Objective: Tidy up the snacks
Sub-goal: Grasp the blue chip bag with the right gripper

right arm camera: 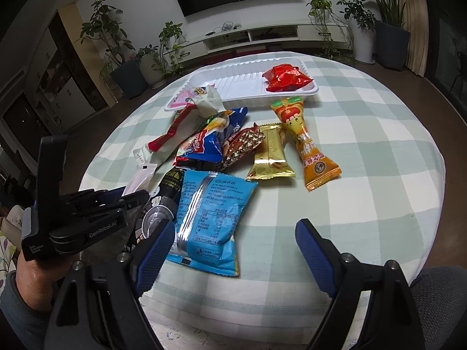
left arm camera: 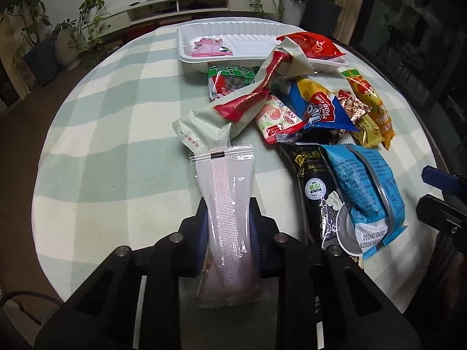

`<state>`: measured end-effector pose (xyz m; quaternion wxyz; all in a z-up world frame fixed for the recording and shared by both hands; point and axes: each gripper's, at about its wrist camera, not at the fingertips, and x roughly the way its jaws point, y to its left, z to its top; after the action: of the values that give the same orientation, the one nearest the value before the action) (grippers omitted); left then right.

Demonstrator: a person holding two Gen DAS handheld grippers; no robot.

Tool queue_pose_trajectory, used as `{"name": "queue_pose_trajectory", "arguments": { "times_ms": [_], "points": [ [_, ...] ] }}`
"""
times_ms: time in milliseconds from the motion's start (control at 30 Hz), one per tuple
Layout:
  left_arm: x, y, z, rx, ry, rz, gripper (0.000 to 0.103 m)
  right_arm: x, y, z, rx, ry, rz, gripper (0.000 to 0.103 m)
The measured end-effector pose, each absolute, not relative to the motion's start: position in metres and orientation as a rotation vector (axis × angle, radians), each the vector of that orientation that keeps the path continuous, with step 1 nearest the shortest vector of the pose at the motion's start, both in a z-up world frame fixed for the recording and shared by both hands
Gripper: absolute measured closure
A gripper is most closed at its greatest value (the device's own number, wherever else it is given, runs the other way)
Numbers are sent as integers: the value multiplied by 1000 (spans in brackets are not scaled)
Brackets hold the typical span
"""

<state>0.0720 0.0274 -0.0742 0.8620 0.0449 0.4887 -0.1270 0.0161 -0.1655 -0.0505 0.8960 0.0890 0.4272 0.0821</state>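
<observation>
My left gripper [left arm camera: 229, 218] is shut on a long clear-and-pink snack packet [left arm camera: 224, 192], held above the table; it also shows in the right wrist view [right arm camera: 137, 182]. A white tray [left arm camera: 256, 33] at the far side holds a pink packet [left arm camera: 204, 45] on its left and a red bag [left arm camera: 312, 45] on its right. A pile of snacks lies in front of the tray, with a light blue bag [right arm camera: 208, 218] nearest. My right gripper [right arm camera: 230, 250] is open and empty, low over the table, the blue bag next to its left finger.
The pile holds a white-and-red twisted bag [left arm camera: 256, 96], a blue Mini Cake bag [left arm camera: 318, 105], a black bag [left arm camera: 315, 186], a gold bar [right arm camera: 270, 154] and an orange candy-shaped pack [right arm camera: 306, 143]. The round table [right arm camera: 364, 175] has a green check cloth. Plants stand beyond.
</observation>
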Motion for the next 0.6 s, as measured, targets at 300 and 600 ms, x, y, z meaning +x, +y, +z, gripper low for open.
{"name": "queue_pose_trajectory", "arguments": {
  "times_ms": [300,600],
  "points": [
    [49,42,-63,20,1002,-314,83,36,-144,-59,136,961,185,23],
    [38,50,-61,-13,992,-328,83,62,-115,-83,25,1065,181,32]
  ]
}}
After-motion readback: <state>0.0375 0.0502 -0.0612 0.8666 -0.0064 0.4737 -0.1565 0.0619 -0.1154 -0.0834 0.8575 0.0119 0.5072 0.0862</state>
